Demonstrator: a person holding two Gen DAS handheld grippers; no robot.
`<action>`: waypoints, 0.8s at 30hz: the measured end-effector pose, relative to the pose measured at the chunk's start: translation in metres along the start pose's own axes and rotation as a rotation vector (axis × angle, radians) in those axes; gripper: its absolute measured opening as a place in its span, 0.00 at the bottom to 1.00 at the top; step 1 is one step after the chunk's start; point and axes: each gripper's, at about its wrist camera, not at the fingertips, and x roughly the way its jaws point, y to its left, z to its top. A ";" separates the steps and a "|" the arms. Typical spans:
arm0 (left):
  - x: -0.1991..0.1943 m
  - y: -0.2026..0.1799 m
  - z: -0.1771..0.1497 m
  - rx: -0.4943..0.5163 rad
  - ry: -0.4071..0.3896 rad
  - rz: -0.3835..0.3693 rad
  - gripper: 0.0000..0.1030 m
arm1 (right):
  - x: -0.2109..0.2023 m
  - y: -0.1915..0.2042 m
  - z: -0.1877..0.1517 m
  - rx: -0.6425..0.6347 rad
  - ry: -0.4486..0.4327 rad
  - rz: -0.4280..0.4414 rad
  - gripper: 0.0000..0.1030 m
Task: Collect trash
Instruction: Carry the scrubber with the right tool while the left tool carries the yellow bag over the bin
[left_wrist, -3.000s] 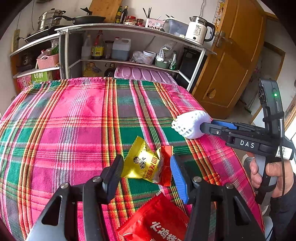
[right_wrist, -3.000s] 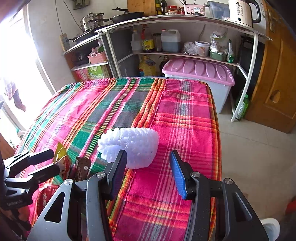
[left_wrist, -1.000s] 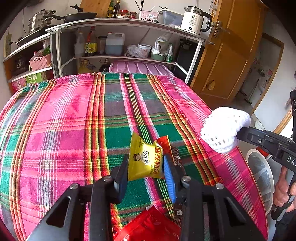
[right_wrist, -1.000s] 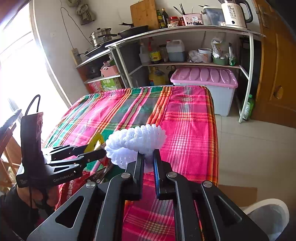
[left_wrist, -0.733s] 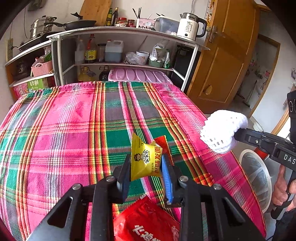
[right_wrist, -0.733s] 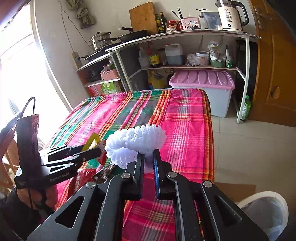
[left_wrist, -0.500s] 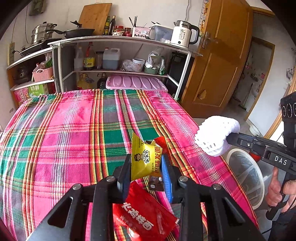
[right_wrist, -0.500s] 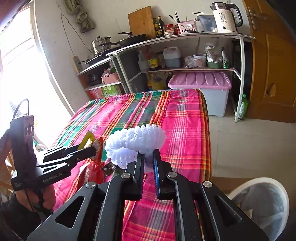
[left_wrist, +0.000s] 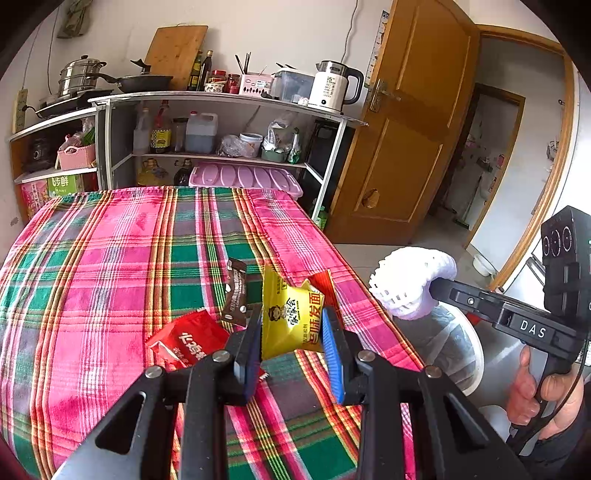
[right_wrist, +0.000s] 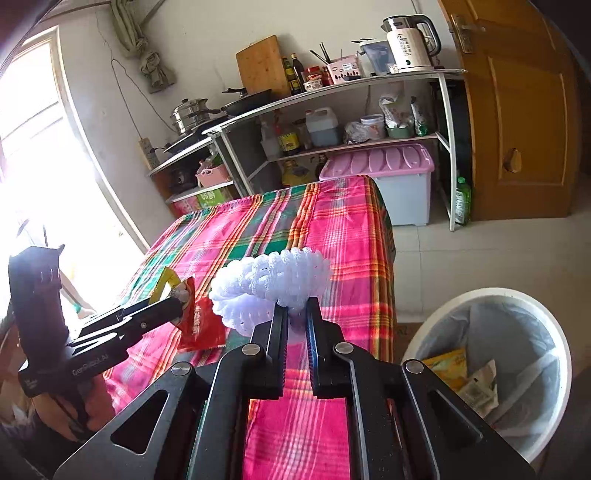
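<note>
**Two pieces of trash held up over the tabletop**

The left hand-held gripper (left_wrist: 291, 332) is closed tight on a shiny yellow snack wrapper (left_wrist: 291, 317). The wrapper is crinkly and puffed up, with a bit of red at its far edge. It is held up above the tabletop (left_wrist: 110, 258), which wears a soft checked cloth in pink, green and orange.

The right hand-held gripper (right_wrist: 295, 325) is pinched almost shut on a white foam net (right_wrist: 271, 290). The net is squishy, bumpy and full of little holes, and it is curled round like a sleeve.

A flat, glossy red packet (left_wrist: 188, 341) and a small dark brown wrapper (left_wrist: 235, 297) lie on the cloth just beside the left hand-held gripper.

A round white trash bin (right_wrist: 491, 373) stands on the floor near the tabletop's edge. It has a thin plastic liner and holds a few crumpled wrappers.
</note>
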 end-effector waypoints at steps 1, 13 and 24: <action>-0.002 -0.004 -0.002 0.002 -0.002 -0.007 0.31 | -0.005 -0.001 -0.003 0.002 -0.005 -0.005 0.09; -0.006 -0.048 -0.014 0.055 0.009 -0.065 0.31 | -0.049 -0.020 -0.029 0.032 -0.036 -0.080 0.09; -0.001 -0.089 -0.019 0.104 0.024 -0.110 0.31 | -0.079 -0.041 -0.043 0.061 -0.061 -0.134 0.09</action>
